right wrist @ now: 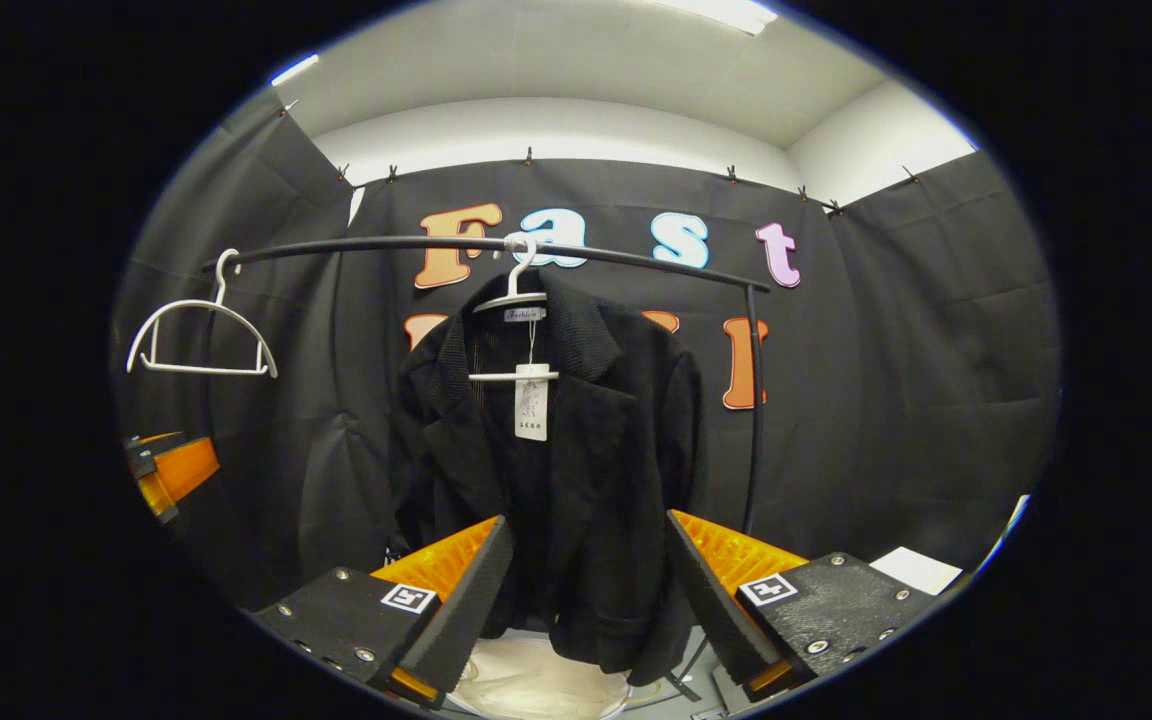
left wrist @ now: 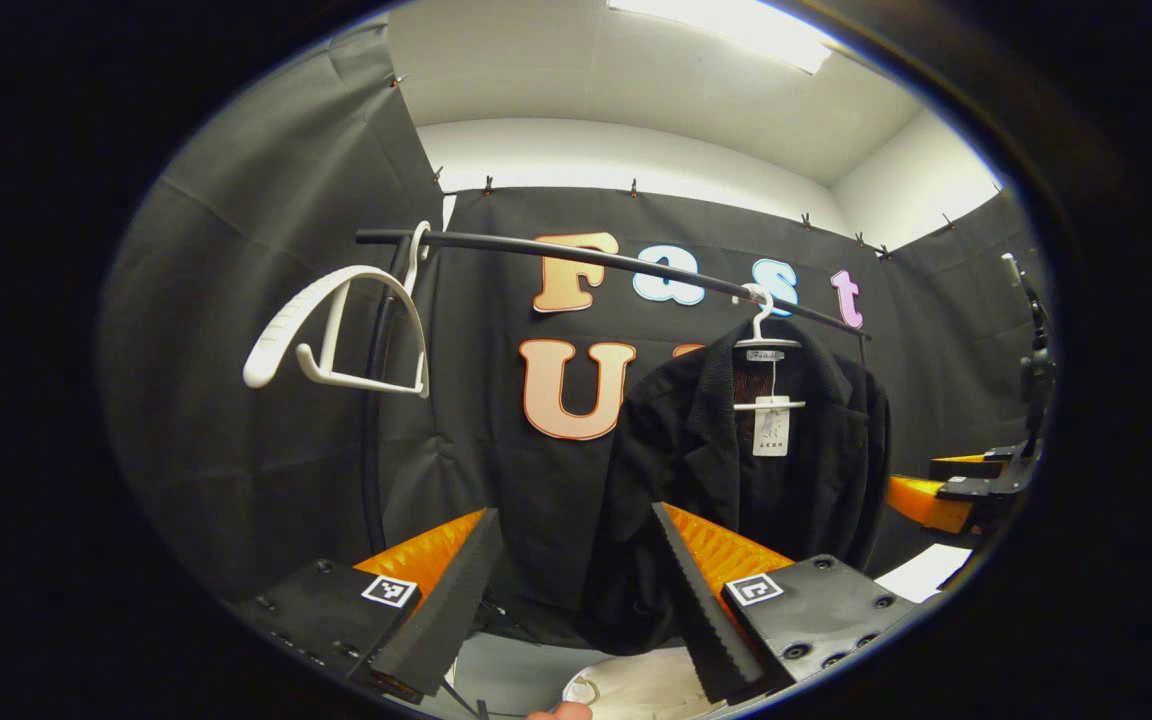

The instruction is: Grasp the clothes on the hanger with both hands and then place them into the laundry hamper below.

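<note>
Both grippers, left (left wrist: pixel 576 590) and right (right wrist: pixel 586 590), gaped wide short of the black jacket (right wrist: pixel 556 470) hanging from the rail (right wrist: pixel 496 243); one-sided pulling risked snagging its hanger (right wrist: pixel 514 300).

Cloth-walled booth (right wrist: pixel 916 380) with clothes rail (right wrist: pixel 386 243)

My view: matt black cloth jacket (right wrist: pixel 576 470), nubbly collar, smooth white plastic hanger (right wrist: pixel 514 290), paper tag (right wrist: pixel 531 402), glossy dark rail (right wrist: pixel 636 258) at twelve o'clock.
</note>
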A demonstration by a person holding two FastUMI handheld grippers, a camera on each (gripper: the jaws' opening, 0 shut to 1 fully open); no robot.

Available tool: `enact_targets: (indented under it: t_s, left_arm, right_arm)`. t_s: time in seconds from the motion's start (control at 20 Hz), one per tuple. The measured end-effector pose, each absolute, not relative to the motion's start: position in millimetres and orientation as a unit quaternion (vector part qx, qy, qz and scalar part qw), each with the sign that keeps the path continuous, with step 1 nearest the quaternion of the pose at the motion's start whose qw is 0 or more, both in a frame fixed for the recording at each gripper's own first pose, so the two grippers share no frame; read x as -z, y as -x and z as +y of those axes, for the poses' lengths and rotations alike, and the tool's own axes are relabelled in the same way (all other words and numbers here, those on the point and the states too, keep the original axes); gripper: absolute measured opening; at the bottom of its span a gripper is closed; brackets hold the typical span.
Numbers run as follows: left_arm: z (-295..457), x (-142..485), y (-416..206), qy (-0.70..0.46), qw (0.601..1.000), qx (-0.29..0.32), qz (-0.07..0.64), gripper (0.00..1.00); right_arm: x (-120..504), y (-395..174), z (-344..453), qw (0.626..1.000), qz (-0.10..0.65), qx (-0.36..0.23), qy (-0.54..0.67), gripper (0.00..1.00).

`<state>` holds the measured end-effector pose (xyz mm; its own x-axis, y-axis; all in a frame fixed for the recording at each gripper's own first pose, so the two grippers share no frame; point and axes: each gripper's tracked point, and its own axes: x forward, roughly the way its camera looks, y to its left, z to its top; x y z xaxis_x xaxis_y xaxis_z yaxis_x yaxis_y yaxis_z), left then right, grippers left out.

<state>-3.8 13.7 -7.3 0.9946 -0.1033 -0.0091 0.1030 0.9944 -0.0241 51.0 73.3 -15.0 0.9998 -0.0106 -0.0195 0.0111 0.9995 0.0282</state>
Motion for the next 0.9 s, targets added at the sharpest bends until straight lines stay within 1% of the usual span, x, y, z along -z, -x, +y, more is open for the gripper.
enact_targets:
  t_s: [0.1, 0.3, 0.35, 0.4, 0.45, 0.65, 0.7, 0.75, 0.8, 0.9]
  left_arm:
    - [15.9, 10.4, 3.9, 0.012, 0.998, 0.055, 0.008, 0.96]
    - [18.8, 12.9, 6.3, 0.014, 0.998, 0.055, 0.006, 0.96]
    - [19.1, 14.6, 5.3, 0.017, 0.998, 0.058, 0.008, 1.0]
    - [19.1, 16.3, 4.9, 0.019, 0.998, 0.06, 0.01, 0.96]
    - [18.4, 19.1, 4.4, 0.02, 0.998, 0.062, 0.014, 0.96]
    - [13.3, 23.5, -0.2, 0.021, 0.997, 0.07, 0.015, 0.96]
    - [12.2, 23.2, -2.6, 0.02, 0.997, 0.072, 0.013, 0.96]
    - [8.3, 22.5, -5.3, 0.023, 0.997, 0.076, 0.01, 0.96]
    - [1.9, 21.6, -10.0, 0.026, 0.996, 0.084, 0.007, 0.96]
    - [-17.3, 23.4, -21.4, 0.04, 0.993, 0.108, 0.01, 0.96]
  right_arm:
    - [20.2, -83.8, 74.9, 0.999, 0.009, 0.021, -0.024, 0.94]
    - [35.3, -148.6, 68.4, 0.997, 0.001, 0.075, -0.023, 0.95]
    - [42.5, -165.0, 68.4, 0.996, 0.007, 0.084, -0.016, 0.95]
    - [49.1, -180.7, 69.3, 0.996, 0.012, 0.092, -0.008, 0.95]
    - [53.6, -194.4, 69.2, 0.995, 0.015, 0.098, -0.002, 0.95]
    - [69.6, -223.8, 50.2, 0.99, 0.03, 0.133, 0.021, 0.93]
    - [71.1, -225.2, 46.3, 0.991, 0.032, 0.131, 0.022, 1.0]
    - [70.7, -226.6, 43.4, 0.991, 0.029, 0.125, 0.023, 0.87]
    - [69.9, -224.2, 36.7, 0.992, 0.027, 0.124, 0.024, 0.94]
    - [66.7, -218.5, 23.1, 0.992, 0.031, 0.122, 0.022, 0.61]
